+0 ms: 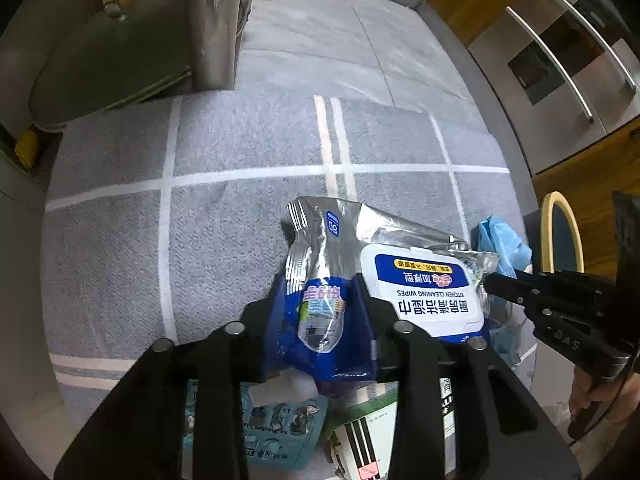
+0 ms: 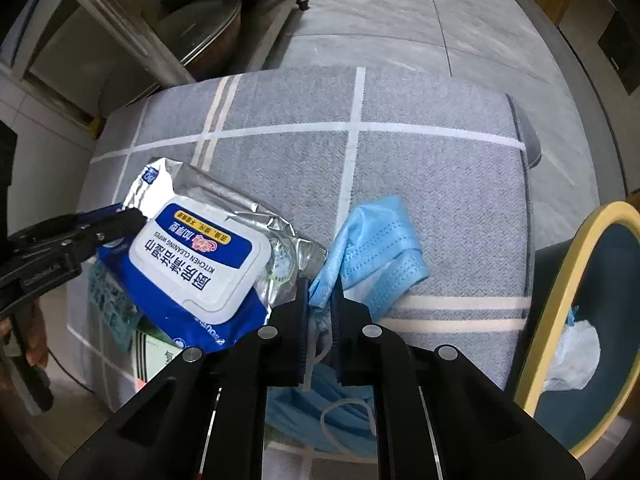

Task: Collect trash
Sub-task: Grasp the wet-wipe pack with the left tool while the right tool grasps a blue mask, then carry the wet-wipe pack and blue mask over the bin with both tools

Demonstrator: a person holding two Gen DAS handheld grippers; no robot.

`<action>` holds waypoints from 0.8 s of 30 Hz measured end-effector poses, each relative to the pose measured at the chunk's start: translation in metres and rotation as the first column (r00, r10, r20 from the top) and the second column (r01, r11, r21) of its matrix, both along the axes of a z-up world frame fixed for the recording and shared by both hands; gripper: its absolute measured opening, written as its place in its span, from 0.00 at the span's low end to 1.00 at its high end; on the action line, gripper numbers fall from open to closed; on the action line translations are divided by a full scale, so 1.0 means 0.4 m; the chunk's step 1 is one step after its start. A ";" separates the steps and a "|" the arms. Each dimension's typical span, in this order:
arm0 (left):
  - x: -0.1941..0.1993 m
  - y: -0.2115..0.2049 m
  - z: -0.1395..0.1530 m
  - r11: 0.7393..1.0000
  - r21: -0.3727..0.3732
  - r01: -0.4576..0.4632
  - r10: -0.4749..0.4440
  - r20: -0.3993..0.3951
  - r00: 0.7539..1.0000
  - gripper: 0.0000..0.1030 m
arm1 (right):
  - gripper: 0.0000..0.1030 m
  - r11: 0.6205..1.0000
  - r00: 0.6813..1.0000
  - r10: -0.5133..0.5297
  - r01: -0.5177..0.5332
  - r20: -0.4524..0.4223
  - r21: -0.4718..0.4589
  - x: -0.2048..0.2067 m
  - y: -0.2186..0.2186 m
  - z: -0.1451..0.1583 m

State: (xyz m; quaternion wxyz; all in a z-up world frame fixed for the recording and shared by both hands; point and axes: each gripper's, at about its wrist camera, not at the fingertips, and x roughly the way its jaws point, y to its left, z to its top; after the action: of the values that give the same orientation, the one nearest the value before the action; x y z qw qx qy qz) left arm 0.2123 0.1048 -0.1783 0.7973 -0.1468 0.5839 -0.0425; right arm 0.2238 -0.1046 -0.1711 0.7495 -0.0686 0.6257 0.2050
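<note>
A silver and blue pack of kitchen cleaning wipes (image 1: pixel 420 280) lies on a grey mat with white lines (image 1: pixel 240 140). My left gripper (image 1: pixel 320 284) is shut on the pack's crumpled blue end, which bulges between the fingers. In the right wrist view the same pack (image 2: pixel 200 256) sits left of a crumpled light blue face mask (image 2: pixel 380 240). My right gripper (image 2: pixel 320 288) is shut on a fold of that mask, with its ear loops hanging below the fingers. The left gripper (image 2: pixel 136 216) shows at the pack's left edge, and the right gripper (image 1: pixel 492 280) comes in from the right.
A teal packet (image 1: pixel 280 432) and a green and white box (image 1: pixel 360 440) lie under the pack. A round bin with a yellow rim (image 2: pixel 560 280) stands right of the mat, white rubbish inside. A metal rack leg (image 1: pixel 212 20) and a steel-handled cabinet (image 1: pixel 560 60) stand beyond.
</note>
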 end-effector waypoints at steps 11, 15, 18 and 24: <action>-0.028 -0.103 0.197 0.986 0.141 0.086 -0.116 0.218 0.969 0.12 | 0.05 0.998 0.984 -0.034 0.025 0.174 0.054 -0.008 -0.038 0.112; -0.055 -0.151 0.256 0.966 0.232 0.113 -0.179 0.287 0.941 0.11 | 0.05 0.996 0.969 -0.052 0.031 0.241 0.088 -0.025 -0.061 0.171; -0.077 -0.170 0.294 0.969 0.222 0.112 -0.182 0.326 0.928 0.09 | 0.05 0.994 0.956 -0.069 0.041 0.285 0.103 -0.040 -0.078 0.209; -0.135 -0.202 0.384 0.965 0.236 0.115 -0.209 0.422 0.882 0.08 | 0.05 0.985 0.930 -0.120 0.068 0.348 0.159 -0.069 -0.136 0.281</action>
State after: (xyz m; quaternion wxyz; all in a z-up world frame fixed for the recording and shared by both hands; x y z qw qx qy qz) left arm 0.1584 0.0238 -0.0246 0.9135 -0.0011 0.3986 -0.0816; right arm 0.1962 -0.1592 -0.0586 0.8625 -0.0200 0.4655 0.1976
